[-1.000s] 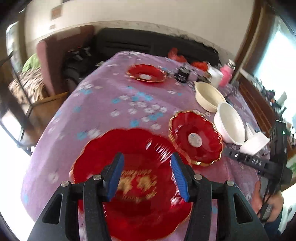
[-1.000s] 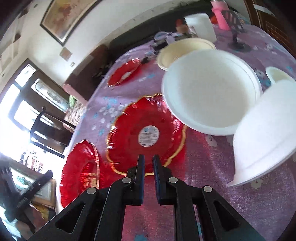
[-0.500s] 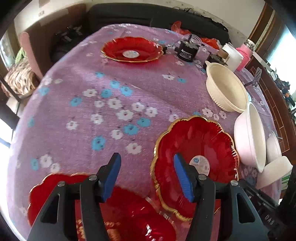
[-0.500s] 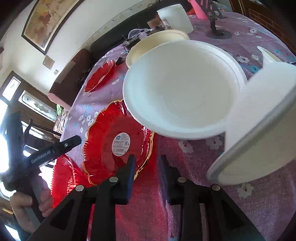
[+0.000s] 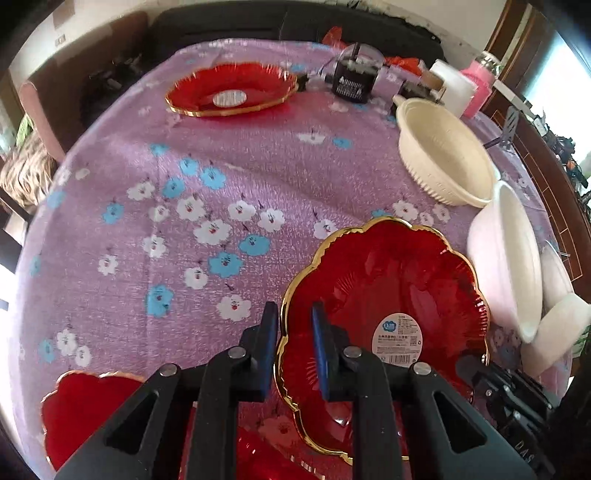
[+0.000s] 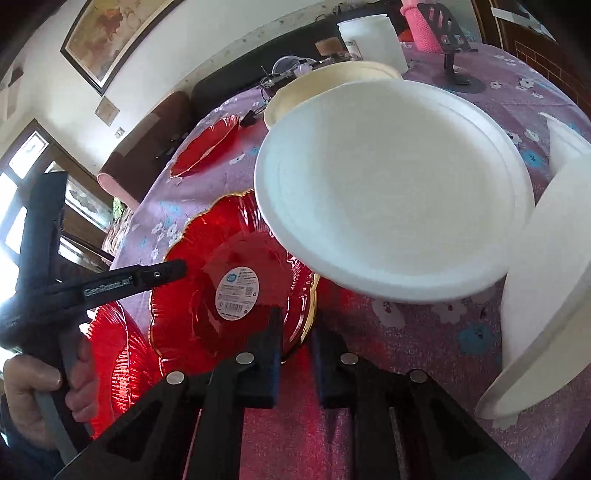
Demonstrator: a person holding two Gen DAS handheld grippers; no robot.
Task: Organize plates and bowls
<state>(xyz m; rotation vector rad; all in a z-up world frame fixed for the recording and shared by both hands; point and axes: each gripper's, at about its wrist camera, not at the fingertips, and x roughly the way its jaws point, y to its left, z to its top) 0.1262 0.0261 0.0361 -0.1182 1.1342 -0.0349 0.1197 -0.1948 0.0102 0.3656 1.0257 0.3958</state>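
- A round table covered by a purple flowered cloth (image 5: 229,177) is seen in a living room, with a dark sofa behind it and a framed picture (image 6: 110,33) on the wall.
- The step in hand is judged to be the pickup of the scalloped red plate (image 5: 384,314), which lies flat near the table's front edge beside a white bowl (image 5: 506,266).
- The left gripper (image 5: 293,350) is set astride the plate's gold rim, its jaws narrowed to a small gap; whether the rim is actually pinched cannot be told.
- The right gripper (image 6: 295,350) straddles the opposite rim of the same plate (image 6: 229,295), its jaws likewise close together with the edge between them; firm contact cannot be confirmed.
- Next, a full closing on the rim and a level lift would be called for, probably toward the larger red plate (image 5: 85,410) at the near edge.
- Only the left view shows the far red plate (image 5: 232,92) whole and the cream bowl (image 5: 443,162) from above.
- Only the right view shows the hand (image 6: 40,398) holding the left gripper, and a tilted white dish (image 6: 546,295).
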